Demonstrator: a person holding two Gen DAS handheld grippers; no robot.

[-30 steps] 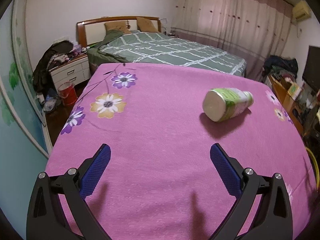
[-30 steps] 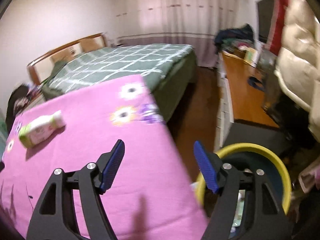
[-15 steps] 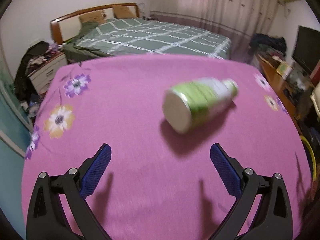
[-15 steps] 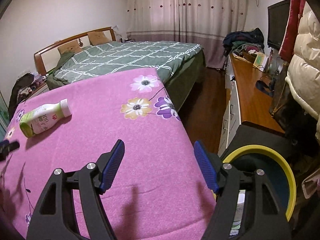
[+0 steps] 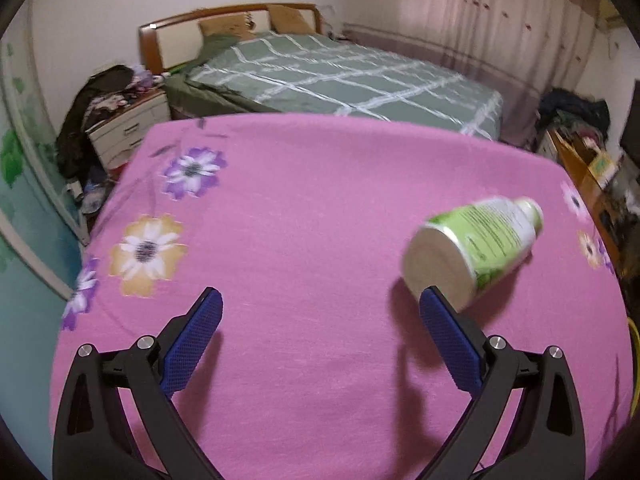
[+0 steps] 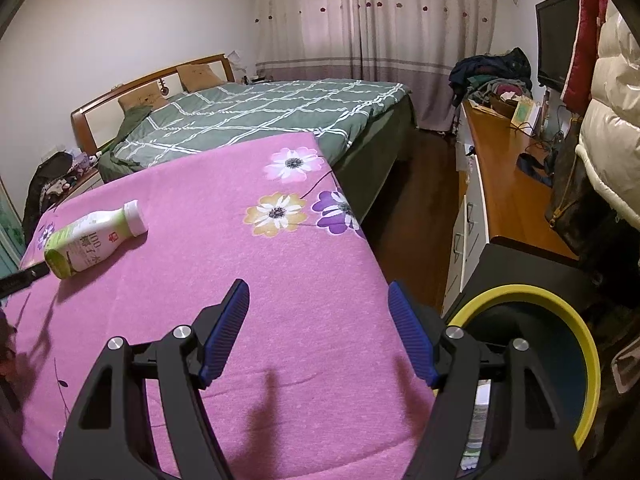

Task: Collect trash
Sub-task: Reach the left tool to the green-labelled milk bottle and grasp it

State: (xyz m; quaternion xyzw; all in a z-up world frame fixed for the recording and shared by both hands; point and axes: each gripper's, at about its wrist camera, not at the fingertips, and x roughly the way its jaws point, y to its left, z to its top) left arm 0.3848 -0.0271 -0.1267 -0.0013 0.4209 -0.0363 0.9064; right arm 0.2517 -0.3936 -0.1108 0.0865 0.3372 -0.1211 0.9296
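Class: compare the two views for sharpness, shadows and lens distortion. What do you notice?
Left wrist view: bottle smeared by motion blur, bed edges soft. Right wrist view: sharp, bottle label readable, finger shadows on the pink cloth. Both: fisheye bending, dark corners.

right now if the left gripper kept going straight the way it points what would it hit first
Probably the pink tablecloth: the left gripper is open and angled down at bare cloth. The bottle lies off to its right finger's side, likely just missed.

A bottle (image 6: 94, 239) lies on the table (image 6: 248, 264), bin (image 6: 576, 364) beside it.
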